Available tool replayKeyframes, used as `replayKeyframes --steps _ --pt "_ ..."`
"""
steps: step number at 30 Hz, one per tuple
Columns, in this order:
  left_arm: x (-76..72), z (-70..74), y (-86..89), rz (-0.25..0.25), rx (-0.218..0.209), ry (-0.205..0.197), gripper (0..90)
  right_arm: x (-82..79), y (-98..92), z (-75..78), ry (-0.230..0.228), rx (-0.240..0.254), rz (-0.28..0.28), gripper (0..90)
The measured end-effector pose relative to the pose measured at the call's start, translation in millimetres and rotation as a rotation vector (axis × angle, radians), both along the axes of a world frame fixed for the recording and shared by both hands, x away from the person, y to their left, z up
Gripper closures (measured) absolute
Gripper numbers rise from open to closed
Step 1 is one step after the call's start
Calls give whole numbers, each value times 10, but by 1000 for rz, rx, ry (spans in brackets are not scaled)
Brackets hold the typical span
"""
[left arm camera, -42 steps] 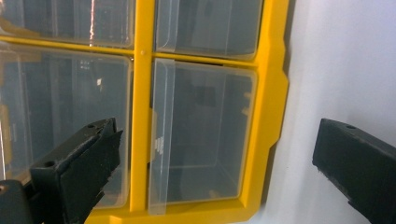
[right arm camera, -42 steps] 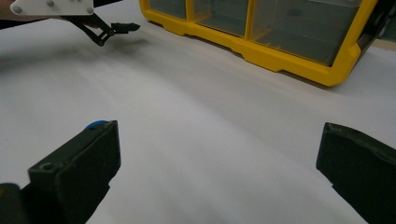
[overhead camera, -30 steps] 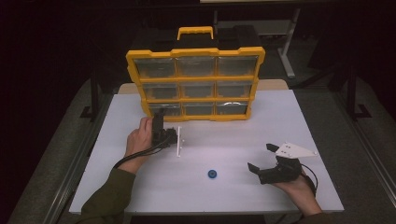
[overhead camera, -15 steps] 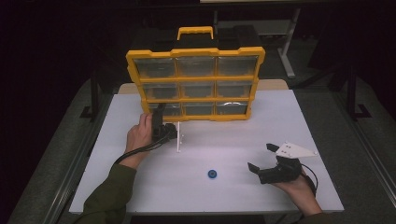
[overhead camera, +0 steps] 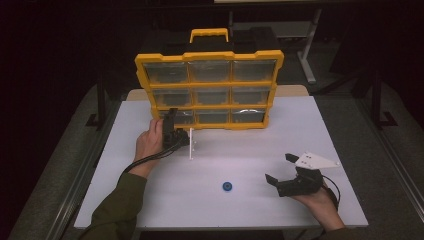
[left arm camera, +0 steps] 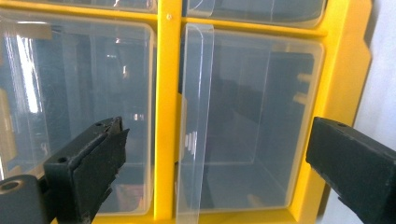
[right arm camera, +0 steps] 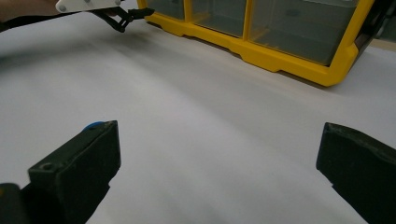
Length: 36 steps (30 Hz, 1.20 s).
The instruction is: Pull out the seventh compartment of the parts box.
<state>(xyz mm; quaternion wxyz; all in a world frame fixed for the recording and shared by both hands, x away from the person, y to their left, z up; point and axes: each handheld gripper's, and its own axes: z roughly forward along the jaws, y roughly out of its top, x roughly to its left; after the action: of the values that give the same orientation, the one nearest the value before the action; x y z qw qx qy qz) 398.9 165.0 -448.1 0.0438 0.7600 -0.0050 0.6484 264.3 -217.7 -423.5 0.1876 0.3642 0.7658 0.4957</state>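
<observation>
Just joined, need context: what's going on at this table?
A person works a yellow organizer case standing upright on the white table with two handheld grippers. The left gripper is at the bottom-left drawer, whose clear front stands swung out between the jaws; the jaws are wide and have just been closing a little, not touching it. The right gripper rests open near the table's front right, holding nothing. A small blue disc lies between the hands.

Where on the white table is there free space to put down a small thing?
The table is bare to the right, between the yellow organizer and the right gripper. Its near left corner, left of the blue cap, is free too. It is crowded at the organizer's lower left, around the left gripper and the clear drawer.
</observation>
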Motion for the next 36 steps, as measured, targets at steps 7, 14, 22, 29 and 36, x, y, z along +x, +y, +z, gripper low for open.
replayKeyframes --steps 7,14,22,29,36 --pt "48 -10 29 14 -8 -21 78 2 4 -3 -2 -1 2 0" --pt "77 -21 63 28 -4 -29 179 3 5 -4 -2 -1 2 0" --pt "86 -17 70 22 8 -69 275 6 6 -7 -3 -1 1 0" --pt "75 -5 64 26 12 -80 332 3 5 -5 -1 0 0 0" --pt "64 -11 63 17 25 -111 422 1 1 -3 1 0 0 0"
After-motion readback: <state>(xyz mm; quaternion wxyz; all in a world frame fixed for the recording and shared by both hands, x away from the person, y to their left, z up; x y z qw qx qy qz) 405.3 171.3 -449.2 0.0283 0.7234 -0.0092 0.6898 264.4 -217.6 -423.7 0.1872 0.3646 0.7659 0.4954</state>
